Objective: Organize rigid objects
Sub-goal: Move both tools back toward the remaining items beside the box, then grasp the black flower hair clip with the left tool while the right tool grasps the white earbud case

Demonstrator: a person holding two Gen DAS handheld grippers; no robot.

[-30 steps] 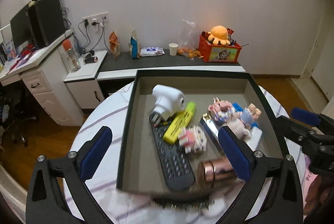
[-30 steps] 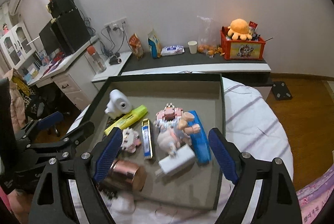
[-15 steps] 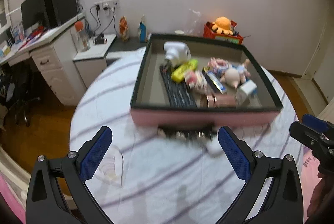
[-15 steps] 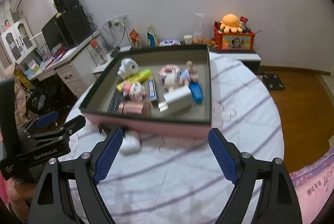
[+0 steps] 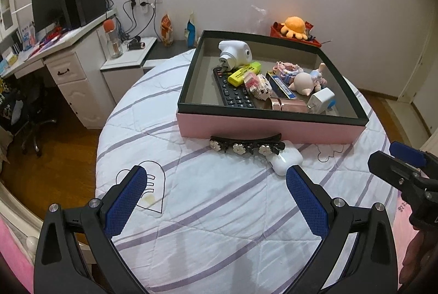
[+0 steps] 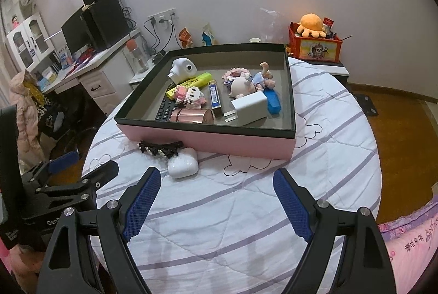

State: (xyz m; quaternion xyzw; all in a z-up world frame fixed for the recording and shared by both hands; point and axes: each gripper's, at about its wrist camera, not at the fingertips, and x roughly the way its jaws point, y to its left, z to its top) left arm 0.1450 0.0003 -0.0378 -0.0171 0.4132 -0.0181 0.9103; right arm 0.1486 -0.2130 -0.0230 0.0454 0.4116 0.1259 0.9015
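A pink box with a black rim (image 5: 268,129) (image 6: 208,139) sits on a white striped quilt. It holds a white camera-shaped toy (image 5: 235,54), a yellow highlighter (image 5: 243,73), a black remote (image 5: 235,95), a doll (image 5: 303,80), a white charger (image 6: 250,107) and a copper cylinder (image 6: 191,116). Against its front wall lie a black flowered hair clip (image 5: 246,146) (image 6: 160,148) and a white earbud case (image 5: 286,161) (image 6: 183,162). My left gripper (image 5: 216,176) hovers open over the quilt, short of the clip. Beside it my right gripper (image 6: 216,176) is open and holds nothing.
The quilt (image 5: 219,211) covers a round surface that drops to wooden floor (image 6: 397,124) on both sides. A white desk with a monitor (image 5: 54,6) stands at the left. A red crate with an orange plush (image 6: 314,42) sits at the back wall.
Both grippers have drawn back from over the box to above the quilt in front of it. The hair clip and earbud case have come into full view.
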